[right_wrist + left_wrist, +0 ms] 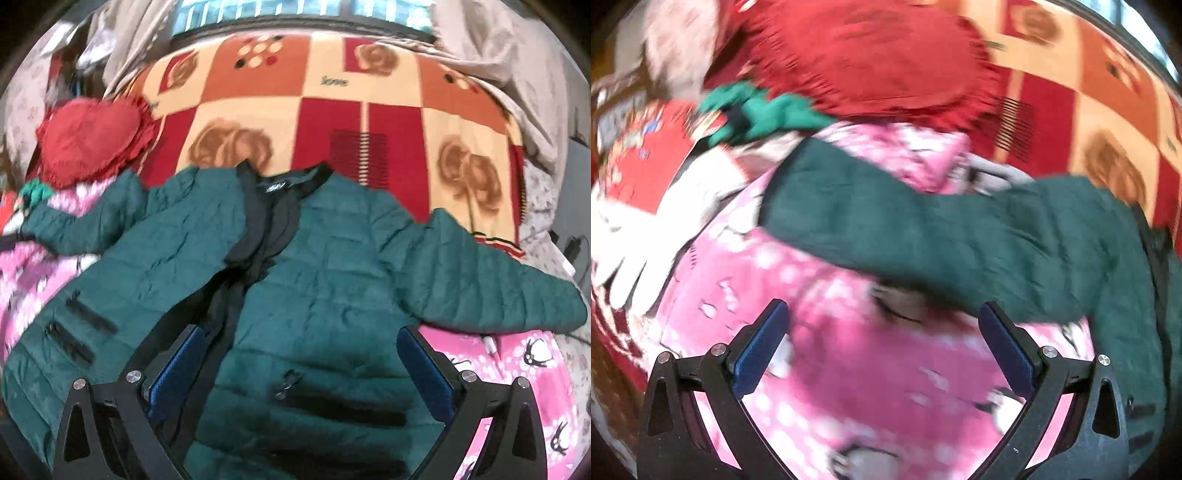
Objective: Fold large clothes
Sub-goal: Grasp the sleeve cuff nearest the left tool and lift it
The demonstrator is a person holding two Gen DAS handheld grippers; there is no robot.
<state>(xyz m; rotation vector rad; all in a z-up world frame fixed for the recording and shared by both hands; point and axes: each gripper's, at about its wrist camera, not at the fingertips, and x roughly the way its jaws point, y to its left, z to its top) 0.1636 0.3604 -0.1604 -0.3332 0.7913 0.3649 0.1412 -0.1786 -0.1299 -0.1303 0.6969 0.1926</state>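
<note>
Jacket: the green quilted jacket [314,280] lay front up and spread flat on the bed, collar away from the camera, both sleeves thrown outward, the dark zipper placket running down its middle and partly open.
Jacket's left-side sleeve: this sleeve [923,236] stretched out from the jacket over the pink patterned blanket [849,369], its cuff end towards the red cushion [857,55].
Right gripper: the right gripper [299,369] hung above the jacket's lower front, jaws wide apart and holding nothing, one blue pad over the placket, the other near the jacket's edge below the far sleeve.
Left gripper: the left gripper [882,354] stood wide and empty over the pink blanket, just short of the sleeve, which crossed beyond its fingertips.
Surroundings: beyond the jacket's collar lay a red-and-orange checked bedspread [332,110]; other loose clothes sat past the sleeve's cuff.
Stage, as judged: no fold looked begun yet; a sleeve seemed the likely first grab.
Risk: the puffy, slick fabric could slip from a shallow pinch, or the jaws could catch the blanket along with the sleeve and drag it.
Risk, second: the open placket could let one front panel slide, making the fold lopsided.
</note>
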